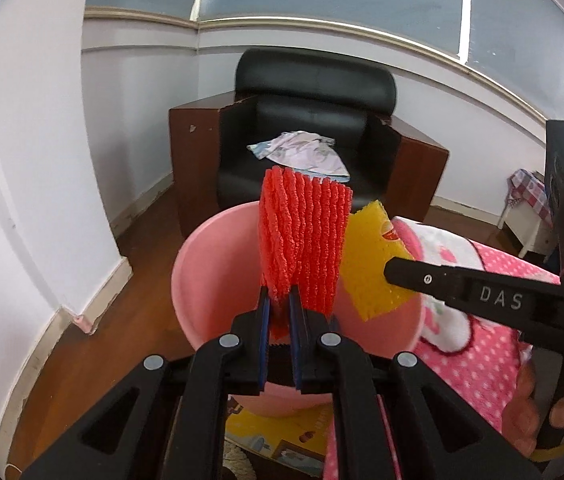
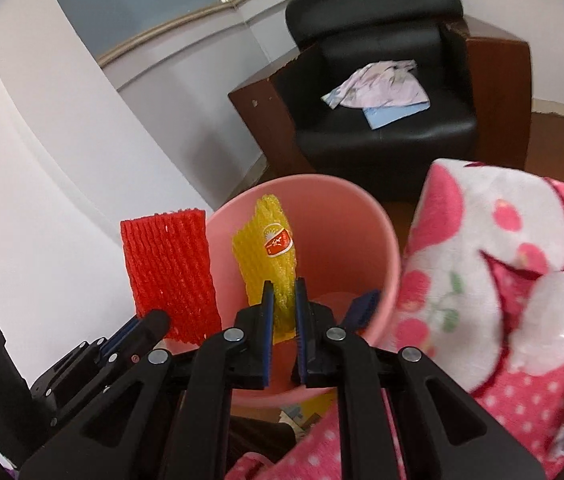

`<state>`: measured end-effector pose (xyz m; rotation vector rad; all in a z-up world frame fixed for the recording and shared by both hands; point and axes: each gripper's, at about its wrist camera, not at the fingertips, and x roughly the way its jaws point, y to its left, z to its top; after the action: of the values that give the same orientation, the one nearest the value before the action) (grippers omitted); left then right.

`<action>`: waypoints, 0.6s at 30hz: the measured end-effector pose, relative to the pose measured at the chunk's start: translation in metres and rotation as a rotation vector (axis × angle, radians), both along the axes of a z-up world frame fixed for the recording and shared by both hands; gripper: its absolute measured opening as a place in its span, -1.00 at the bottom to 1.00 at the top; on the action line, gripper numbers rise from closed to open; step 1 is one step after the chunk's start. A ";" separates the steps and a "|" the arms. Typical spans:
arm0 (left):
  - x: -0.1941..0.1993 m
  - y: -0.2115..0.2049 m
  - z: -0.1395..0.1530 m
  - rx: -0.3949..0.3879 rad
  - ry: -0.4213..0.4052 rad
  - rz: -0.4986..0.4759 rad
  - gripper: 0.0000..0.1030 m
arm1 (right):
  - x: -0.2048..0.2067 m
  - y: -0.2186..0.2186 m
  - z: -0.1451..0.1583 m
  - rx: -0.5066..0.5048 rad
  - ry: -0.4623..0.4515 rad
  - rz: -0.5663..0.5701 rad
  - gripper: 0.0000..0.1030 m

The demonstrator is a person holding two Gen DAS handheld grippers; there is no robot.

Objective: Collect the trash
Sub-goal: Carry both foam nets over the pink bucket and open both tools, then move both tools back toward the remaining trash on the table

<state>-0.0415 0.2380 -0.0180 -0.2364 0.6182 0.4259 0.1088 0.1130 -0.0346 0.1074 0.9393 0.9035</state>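
My left gripper (image 1: 280, 294) is shut on a red foam fruit net (image 1: 303, 236) and holds it upright over the pink bin (image 1: 210, 264). My right gripper (image 2: 282, 290) is shut on a yellow foam fruit net (image 2: 268, 248) with a red sticker, held inside the mouth of the pink bin (image 2: 365, 216). In the left wrist view the yellow net (image 1: 369, 264) hangs just right of the red one, with the right gripper's finger across it. In the right wrist view the red net (image 2: 168, 272) stands left of the bin rim.
A pink dotted blanket (image 2: 501, 264) lies right of the bin. A black armchair (image 1: 309, 120) with crumpled cloth (image 1: 301, 152) stands behind, against white walls. Wooden floor (image 1: 82, 344) lies on the left. A yellow printed sheet (image 1: 282, 432) lies under the bin.
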 end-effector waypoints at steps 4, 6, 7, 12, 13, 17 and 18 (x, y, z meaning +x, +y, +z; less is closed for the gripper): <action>0.000 0.007 0.002 -0.010 -0.008 0.005 -0.64 | 0.003 0.008 -0.001 -0.005 0.005 0.005 -0.24; -0.004 0.006 0.006 0.001 -0.027 0.009 -0.48 | 0.000 0.005 0.003 0.003 -0.012 0.008 -0.21; -0.006 0.005 0.007 0.005 -0.033 0.007 -0.41 | -0.001 0.004 0.003 0.000 -0.017 0.008 -0.21; -0.014 -0.010 0.017 0.012 -0.050 -0.020 -0.39 | -0.010 -0.015 0.014 0.003 -0.045 -0.008 -0.21; -0.016 -0.015 0.020 0.011 -0.053 -0.029 -0.39 | -0.015 -0.022 0.018 -0.006 -0.060 -0.016 -0.21; -0.022 -0.038 0.027 -0.006 -0.057 -0.060 -0.34 | -0.030 -0.051 0.027 -0.042 -0.107 -0.039 -0.21; -0.023 -0.043 0.028 -0.008 -0.055 -0.071 -0.33 | -0.034 -0.058 0.029 -0.047 -0.117 -0.049 -0.21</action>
<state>-0.0647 0.1948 0.0102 -0.2327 0.5731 0.3473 0.0745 0.0550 -0.0052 0.0368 0.8451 0.8336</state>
